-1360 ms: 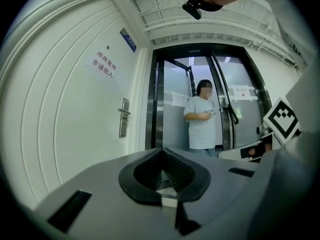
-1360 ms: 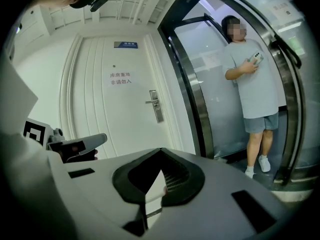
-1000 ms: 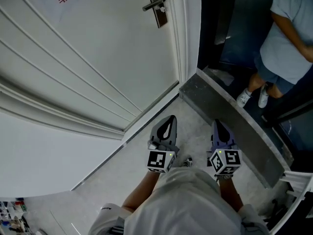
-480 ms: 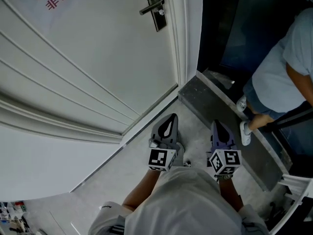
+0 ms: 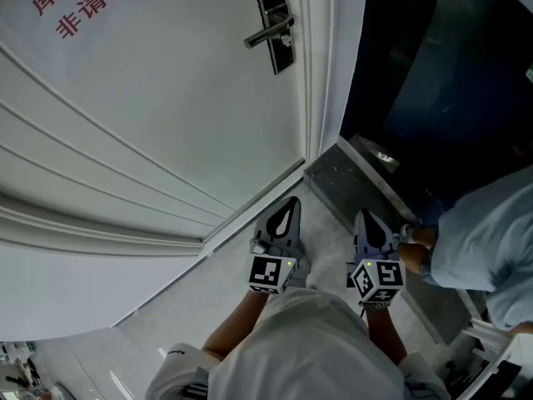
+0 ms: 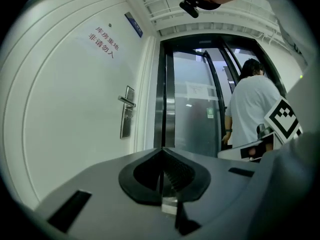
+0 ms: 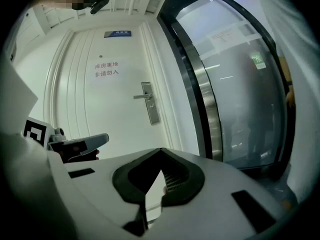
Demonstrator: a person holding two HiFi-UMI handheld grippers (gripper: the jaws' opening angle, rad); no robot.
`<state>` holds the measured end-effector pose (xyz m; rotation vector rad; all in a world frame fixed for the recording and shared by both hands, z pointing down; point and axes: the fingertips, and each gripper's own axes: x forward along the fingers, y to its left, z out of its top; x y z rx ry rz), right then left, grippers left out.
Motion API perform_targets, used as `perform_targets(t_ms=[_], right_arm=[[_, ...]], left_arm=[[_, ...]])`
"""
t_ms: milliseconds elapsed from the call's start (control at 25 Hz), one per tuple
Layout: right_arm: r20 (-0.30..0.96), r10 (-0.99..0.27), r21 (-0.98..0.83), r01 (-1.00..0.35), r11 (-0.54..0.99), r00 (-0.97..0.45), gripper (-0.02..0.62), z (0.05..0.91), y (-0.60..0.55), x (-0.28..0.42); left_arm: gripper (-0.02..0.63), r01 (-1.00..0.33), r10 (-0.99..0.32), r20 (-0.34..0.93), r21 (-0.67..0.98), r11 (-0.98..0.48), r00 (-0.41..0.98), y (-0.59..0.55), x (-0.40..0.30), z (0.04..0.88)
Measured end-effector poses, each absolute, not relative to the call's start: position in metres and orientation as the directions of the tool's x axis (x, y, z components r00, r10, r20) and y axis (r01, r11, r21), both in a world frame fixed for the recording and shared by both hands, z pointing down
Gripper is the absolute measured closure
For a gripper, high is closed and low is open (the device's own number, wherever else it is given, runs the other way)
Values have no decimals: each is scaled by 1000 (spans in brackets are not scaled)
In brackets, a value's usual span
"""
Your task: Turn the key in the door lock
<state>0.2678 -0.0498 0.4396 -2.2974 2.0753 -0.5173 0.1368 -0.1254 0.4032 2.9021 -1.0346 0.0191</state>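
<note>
Approach step — left gripper (image 5: 291, 202), right gripper (image 5: 365, 218), fingers together and empty, well short of dark metal lock plate (image 5: 271, 2) on white door (image 5: 166, 98); next, reaching its key — perhaps too small to see.

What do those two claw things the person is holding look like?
The left gripper is grey and pointed, with a dark teardrop-shaped outline on top. The right gripper has a similar shape but looks a bit purplish. Each carries a cube with black-and-white square markers and a tiny green light. The person wears a light-coloured top.
</note>
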Motion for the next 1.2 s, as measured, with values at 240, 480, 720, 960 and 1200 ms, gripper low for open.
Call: perform_targets(t_ms=[240,480,720,960,1200], right_arm=[[244,-965,-228,-961,-155,97,601,441,-101,292],[213,-974,-210,-970,-122,76,601,427,-166,290],[197,-978,-191,-975,-112,74,601,422,-199,289],[214,-976,-184,-979,-88,48,601,427,-221,300],[207,-978,-184,-983,3,-41,601,422,-265,311]], left_arm=[[597,-629,-629,15,51,-776,777,-181,152,396],[597,-633,-633,17,41,-773,774,-240,156,396],[597,-617,-617,21,52,-785,787,-272,165,400],[597,-634,-635,-5,45,-772,772,-295,181,389],[597,-694,-694,1,39,-719,720,-321,189,386]])
